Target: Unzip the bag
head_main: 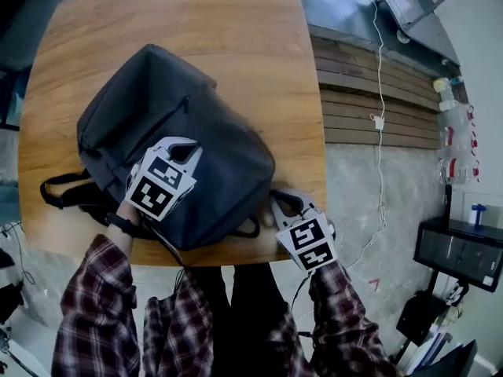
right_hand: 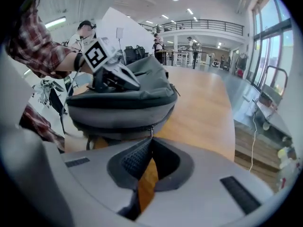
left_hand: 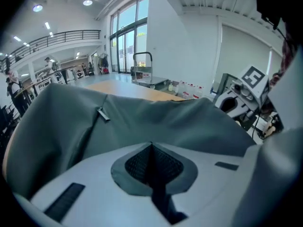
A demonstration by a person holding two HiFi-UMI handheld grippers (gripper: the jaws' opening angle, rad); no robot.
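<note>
While closed L fingers (left_hand: 135,167) brace bag (head_main: 228,171) on worktop (head_main: 181,14), my R fingers (right_hand: 135,160) pinch zip pull (right_hand: 151,130); nxt: drag it sideways, bag pinned.

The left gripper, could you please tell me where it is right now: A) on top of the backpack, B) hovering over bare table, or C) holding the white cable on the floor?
A: the head view shows the left gripper on top of the dark backpack, which lies on the wooden table.
</note>
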